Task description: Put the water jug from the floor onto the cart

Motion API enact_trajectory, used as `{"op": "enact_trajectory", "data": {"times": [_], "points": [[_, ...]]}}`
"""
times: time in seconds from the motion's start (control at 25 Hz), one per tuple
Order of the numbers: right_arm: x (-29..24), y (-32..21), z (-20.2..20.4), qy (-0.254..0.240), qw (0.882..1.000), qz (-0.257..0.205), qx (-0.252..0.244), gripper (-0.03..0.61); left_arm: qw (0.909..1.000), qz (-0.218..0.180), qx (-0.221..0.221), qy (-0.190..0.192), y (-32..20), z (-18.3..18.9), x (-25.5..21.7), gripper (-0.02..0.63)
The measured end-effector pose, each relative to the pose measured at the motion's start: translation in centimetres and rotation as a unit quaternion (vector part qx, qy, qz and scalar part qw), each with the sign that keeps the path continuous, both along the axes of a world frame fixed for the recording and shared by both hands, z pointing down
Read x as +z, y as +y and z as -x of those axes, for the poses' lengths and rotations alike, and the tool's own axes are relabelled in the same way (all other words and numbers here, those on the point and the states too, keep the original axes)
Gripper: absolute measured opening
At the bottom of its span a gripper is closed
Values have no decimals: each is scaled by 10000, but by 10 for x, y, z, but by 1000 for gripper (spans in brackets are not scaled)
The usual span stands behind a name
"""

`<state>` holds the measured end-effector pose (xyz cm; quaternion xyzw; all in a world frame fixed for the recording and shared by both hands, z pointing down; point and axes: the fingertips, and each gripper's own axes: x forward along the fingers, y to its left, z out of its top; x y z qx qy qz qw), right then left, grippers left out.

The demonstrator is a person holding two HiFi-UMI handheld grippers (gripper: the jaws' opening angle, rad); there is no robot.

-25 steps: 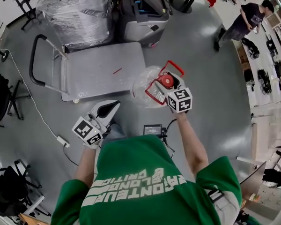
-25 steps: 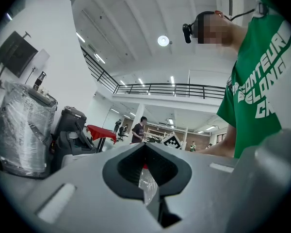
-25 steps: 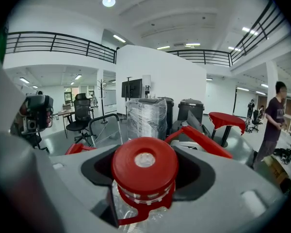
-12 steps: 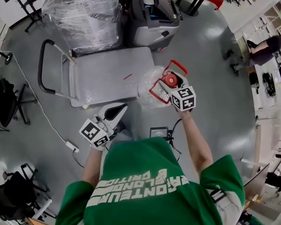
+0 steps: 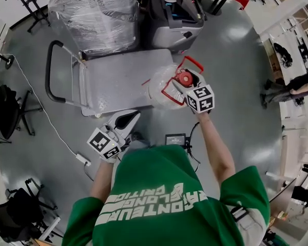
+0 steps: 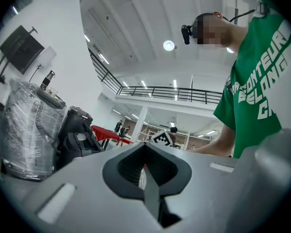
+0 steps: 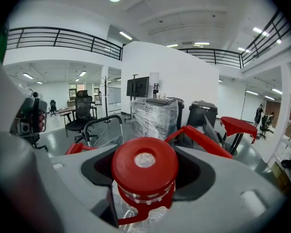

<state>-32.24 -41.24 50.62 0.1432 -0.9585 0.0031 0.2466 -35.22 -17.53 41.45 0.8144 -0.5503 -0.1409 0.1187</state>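
A clear water jug [image 5: 160,89] with a red cap [image 5: 184,78] and a red handle [image 5: 191,63] hangs tilted over the near right corner of the grey flat cart [image 5: 120,81]. My right gripper [image 5: 182,82] is shut on the jug's neck. In the right gripper view the red cap [image 7: 144,165] fills the gap between the jaws of the right gripper [image 7: 144,191]. My left gripper [image 5: 126,120] hovers just in front of the cart's near edge, shut and holding nothing. In its own view the left gripper [image 6: 148,181] shows its jaws meeting along a thin seam.
The cart's black push handle [image 5: 50,76] is at its left end. Behind the cart stand a plastic-wrapped load [image 5: 95,14] and a dark grey machine [image 5: 174,14]. A black box [image 5: 175,139] and a white cable [image 5: 46,122] lie on the floor. Office chairs [image 5: 5,111] stand at the left.
Both grippers have moved toward the cart. The jug, earlier beside the cart's right corner, now overlaps it. The left gripper has come closer to the cart's near edge.
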Motion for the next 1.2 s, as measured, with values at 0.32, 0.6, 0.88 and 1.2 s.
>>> {"op": "enact_trajectory", "data": {"times": [0.32,0.6,0.88,1.2], "points": [[9,1,41,52,9998,-18,-194,301,9998,65,-178,10,12,23,7,14],[19,-5,73,98,9995,36,-314,301,9997,118,-223,-13,9,38,8,14],[37,-16,99,186,9985,169,-479,301,9994,163,-295,-2,-5,50,12,14],[61,-27,129,348,9963,224,-752,302,9992,220,-311,-82,-29,61,8,14]]}}
